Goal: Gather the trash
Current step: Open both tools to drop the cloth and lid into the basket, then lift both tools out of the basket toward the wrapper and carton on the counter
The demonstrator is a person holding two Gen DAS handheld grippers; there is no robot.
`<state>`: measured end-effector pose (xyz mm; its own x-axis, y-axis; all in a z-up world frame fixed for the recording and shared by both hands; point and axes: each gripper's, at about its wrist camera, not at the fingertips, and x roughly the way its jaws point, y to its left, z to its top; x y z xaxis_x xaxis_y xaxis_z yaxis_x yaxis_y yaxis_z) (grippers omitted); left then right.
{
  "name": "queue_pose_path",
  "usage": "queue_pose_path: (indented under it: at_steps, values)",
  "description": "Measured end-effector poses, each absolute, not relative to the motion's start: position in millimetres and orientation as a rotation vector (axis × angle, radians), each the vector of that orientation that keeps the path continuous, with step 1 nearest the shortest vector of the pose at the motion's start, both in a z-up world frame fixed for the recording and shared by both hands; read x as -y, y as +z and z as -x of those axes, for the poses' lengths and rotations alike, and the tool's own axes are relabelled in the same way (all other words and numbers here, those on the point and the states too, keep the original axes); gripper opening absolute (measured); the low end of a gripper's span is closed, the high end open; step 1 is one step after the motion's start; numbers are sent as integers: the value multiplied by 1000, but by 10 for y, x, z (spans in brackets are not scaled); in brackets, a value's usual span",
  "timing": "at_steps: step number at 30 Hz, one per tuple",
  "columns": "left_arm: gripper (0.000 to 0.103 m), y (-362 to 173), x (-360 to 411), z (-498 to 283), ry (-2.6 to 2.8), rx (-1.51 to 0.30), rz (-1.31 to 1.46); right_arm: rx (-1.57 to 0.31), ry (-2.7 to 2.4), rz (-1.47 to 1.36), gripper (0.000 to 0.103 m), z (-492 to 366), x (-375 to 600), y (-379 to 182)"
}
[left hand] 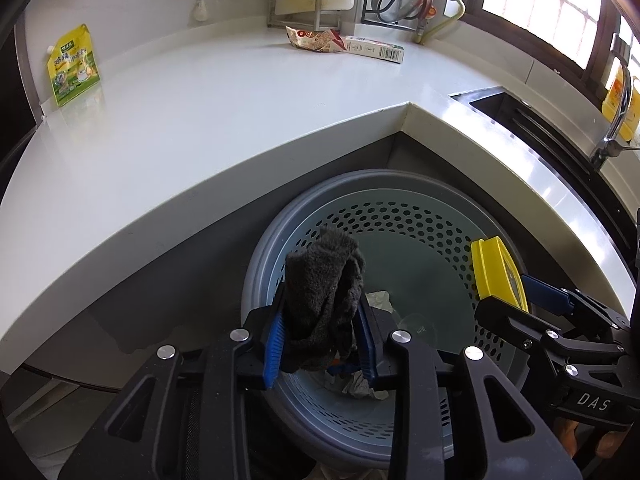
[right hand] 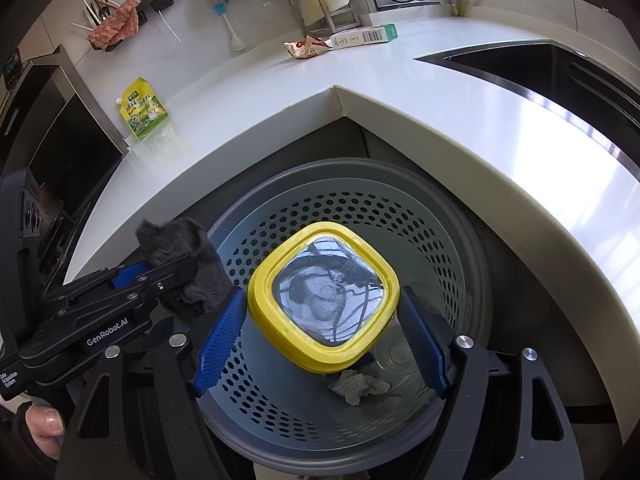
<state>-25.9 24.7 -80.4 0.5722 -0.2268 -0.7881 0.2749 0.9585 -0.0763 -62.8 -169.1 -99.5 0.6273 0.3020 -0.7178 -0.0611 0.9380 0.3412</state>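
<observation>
My left gripper (left hand: pixel 320 332) is shut on a dark grey fuzzy cloth (left hand: pixel 324 296) and holds it over the left rim of a grey perforated trash bin (left hand: pixel 420 216). It also shows in the right wrist view (right hand: pixel 160 276) with the cloth (right hand: pixel 188 256). My right gripper (right hand: pixel 320 336) holds a yellow-rimmed clear lid (right hand: pixel 324 296) between its blue pads, above the bin (right hand: pixel 440 248) opening. The lid also shows in the left wrist view (left hand: pixel 496 272). Crumpled paper (right hand: pixel 360 388) lies at the bin's bottom.
The bin stands on the floor in the inner corner of a white L-shaped counter (left hand: pixel 200 128). On the counter lie a green-yellow pouch (left hand: pixel 74 68), a snack wrapper (left hand: pixel 316 40) and a white carton (left hand: pixel 376 50). A sink (right hand: pixel 540 68) is at right.
</observation>
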Motion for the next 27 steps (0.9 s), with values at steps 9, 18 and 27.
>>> queue_pose_path:
  at_steps: [9,18,27]
  values:
    - [51,-745,-290,283,-284,-896,-44,-840,212,-347,83,668,1771,-945]
    - [51,-730,-300,288,-287,-895,-40,-831,217,-343,83,698,1751,-925]
    - [55,-690,-322,292,-281,-889,-32,-824,223,-338,83,710,1725,-881]
